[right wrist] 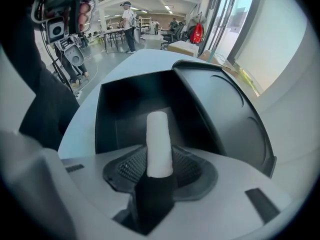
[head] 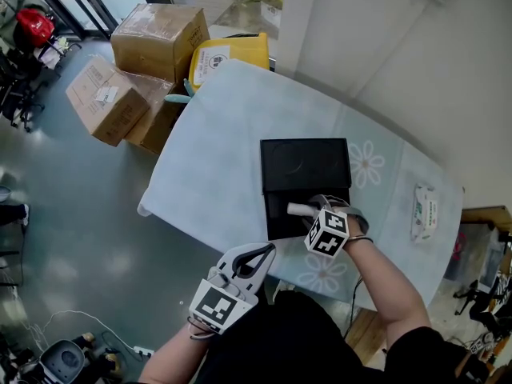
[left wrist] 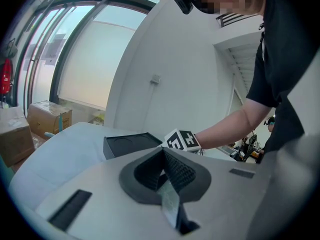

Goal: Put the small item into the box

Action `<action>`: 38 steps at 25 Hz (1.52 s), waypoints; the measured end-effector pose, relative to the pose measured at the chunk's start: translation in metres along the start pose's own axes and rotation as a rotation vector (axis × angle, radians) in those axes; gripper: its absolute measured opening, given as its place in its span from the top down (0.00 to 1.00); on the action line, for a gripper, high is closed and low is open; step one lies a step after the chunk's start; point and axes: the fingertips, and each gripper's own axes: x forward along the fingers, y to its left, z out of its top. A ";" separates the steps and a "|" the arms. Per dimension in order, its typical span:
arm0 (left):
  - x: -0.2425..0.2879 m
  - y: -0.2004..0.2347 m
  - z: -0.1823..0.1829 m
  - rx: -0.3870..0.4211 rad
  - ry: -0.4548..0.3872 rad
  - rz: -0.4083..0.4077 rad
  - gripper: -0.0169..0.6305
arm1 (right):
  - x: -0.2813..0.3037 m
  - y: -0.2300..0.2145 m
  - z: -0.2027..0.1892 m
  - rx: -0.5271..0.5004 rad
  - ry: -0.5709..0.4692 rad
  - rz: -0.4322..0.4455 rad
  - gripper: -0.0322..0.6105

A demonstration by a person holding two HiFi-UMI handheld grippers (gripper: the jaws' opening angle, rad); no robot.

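My right gripper (right wrist: 160, 168) is clamped on 1 small white tube (right wrist: 159, 139), which it holds over the open black box (right wrist: 107, 119). I judge the tube is positioned to drop straight in, and it is not yet resting inside. The box sits on the table (head: 216, 158) with its lid (right wrist: 220, 101) folded back, and I see nothing else in it. My left gripper (left wrist: 165, 173) is pinched together on nothing, low off the table edge, probably to stay clear.

Grey floor (head: 72, 214), stacked cardboard boxes (head: 156, 42)
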 end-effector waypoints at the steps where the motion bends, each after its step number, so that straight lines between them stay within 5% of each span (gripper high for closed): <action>1: 0.000 -0.001 0.001 0.004 -0.002 0.002 0.98 | -0.001 0.000 0.000 -0.001 -0.002 -0.002 0.72; 16: 0.005 -0.054 0.012 0.066 -0.035 0.028 0.98 | -0.081 0.000 -0.001 0.030 -0.192 -0.143 0.72; 19: 0.009 -0.071 0.018 0.073 -0.039 0.026 0.98 | -0.112 0.000 0.000 0.062 -0.278 -0.189 0.74; 21: 0.013 -0.083 0.021 0.087 -0.045 0.024 0.98 | -0.136 -0.002 -0.002 0.104 -0.353 -0.236 0.89; 23: 0.016 -0.096 0.023 0.096 -0.054 0.025 0.98 | -0.161 -0.002 -0.005 0.161 -0.435 -0.269 0.93; 29: 0.017 -0.127 0.032 0.119 -0.088 0.054 0.98 | -0.237 0.013 -0.015 0.317 -0.680 -0.299 0.94; 38: 0.002 -0.168 0.038 0.158 -0.124 0.088 0.98 | -0.312 0.065 -0.018 0.353 -0.883 -0.302 0.94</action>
